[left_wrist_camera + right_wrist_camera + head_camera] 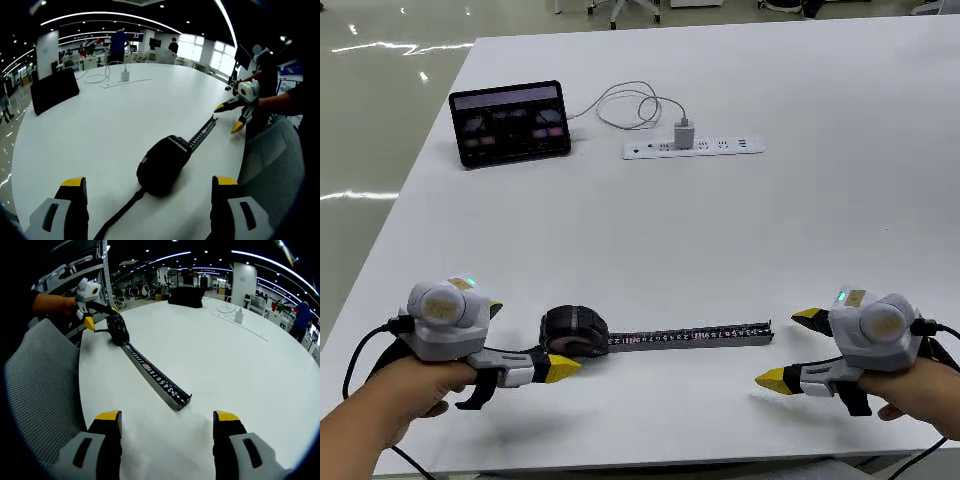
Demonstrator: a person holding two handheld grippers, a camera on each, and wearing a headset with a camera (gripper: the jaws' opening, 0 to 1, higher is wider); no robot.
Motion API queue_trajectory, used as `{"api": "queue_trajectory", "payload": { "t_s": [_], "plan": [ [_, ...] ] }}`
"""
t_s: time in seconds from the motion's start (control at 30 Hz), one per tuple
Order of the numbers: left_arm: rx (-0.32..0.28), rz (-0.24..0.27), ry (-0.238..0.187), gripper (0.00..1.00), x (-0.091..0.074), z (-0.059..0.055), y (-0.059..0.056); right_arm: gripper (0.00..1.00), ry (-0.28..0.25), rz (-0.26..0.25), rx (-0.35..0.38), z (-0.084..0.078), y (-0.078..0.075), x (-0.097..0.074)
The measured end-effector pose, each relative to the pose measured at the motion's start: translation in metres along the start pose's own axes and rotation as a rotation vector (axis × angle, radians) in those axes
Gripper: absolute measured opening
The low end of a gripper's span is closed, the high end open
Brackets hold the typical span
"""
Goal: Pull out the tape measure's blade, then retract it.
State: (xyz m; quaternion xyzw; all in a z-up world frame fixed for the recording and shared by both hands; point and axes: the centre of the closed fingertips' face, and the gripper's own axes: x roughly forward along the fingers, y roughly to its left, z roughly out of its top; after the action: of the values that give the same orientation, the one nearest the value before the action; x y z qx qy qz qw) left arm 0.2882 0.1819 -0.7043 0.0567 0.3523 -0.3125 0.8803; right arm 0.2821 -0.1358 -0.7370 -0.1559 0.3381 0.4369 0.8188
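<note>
the tape (573, 332) is lying on the table (720, 230) with its blade (690, 337) stretching out toward the right gripper (789, 347), which is hanging released just short of the tip. the left gripper (150, 181) is flanking the tape with jaws spread, probably bracing it for retraction.
</note>
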Motion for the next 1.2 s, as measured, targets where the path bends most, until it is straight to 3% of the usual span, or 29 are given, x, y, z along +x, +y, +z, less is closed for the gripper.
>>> {"api": "queue_trajectory", "payload": {
  "t_s": [0.1,0.13,0.17,0.27,0.37,0.5,0.6,0.73,0.93,1.2],
  "plan": [
    [0.005,0.002,-0.035,1.00,-0.007,0.000,-0.002,0.74,-0.020,-0.016,0.013,0.001,-0.005,-0.008],
    [0.073,-0.003,-0.047,1.00,-0.009,0.000,-0.003,0.75,-0.021,-0.021,0.008,0.000,-0.005,-0.011],
    [0.092,-0.010,-0.051,1.00,-0.011,0.000,-0.005,0.76,-0.019,-0.024,0.002,-0.002,-0.004,-0.013],
    [0.020,-0.011,-0.066,1.00,-0.016,-0.004,-0.005,0.79,-0.021,-0.028,0.000,-0.008,-0.003,-0.020],
    [0.001,0.004,-0.074,1.00,-0.021,-0.009,-0.002,0.81,-0.022,-0.028,0.003,-0.014,0.000,-0.026],
    [0.004,0.009,-0.077,1.00,-0.027,-0.014,-0.002,0.79,-0.044,-0.042,0.005,-0.015,0.002,-0.037],
    [0.012,0.020,-0.105,1.00,-0.035,-0.012,0.000,0.84,-0.052,-0.044,0.019,-0.015,0.004,-0.044],
    [0.010,0.030,-0.090,1.00,-0.041,-0.019,0.003,0.87,-0.062,-0.055,-0.004,-0.015,0.004,-0.052],
    [0.022,0.041,-0.096,1.00,-0.050,-0.020,0.006,0.99,-0.090,-0.085,0.029,-0.016,-0.004,-0.067],
    [0.011,0.048,-0.098,1.00,-0.054,-0.021,0.008,1.00,-0.078,-0.101,0.052,-0.024,0.003,-0.082]
  ]
}}
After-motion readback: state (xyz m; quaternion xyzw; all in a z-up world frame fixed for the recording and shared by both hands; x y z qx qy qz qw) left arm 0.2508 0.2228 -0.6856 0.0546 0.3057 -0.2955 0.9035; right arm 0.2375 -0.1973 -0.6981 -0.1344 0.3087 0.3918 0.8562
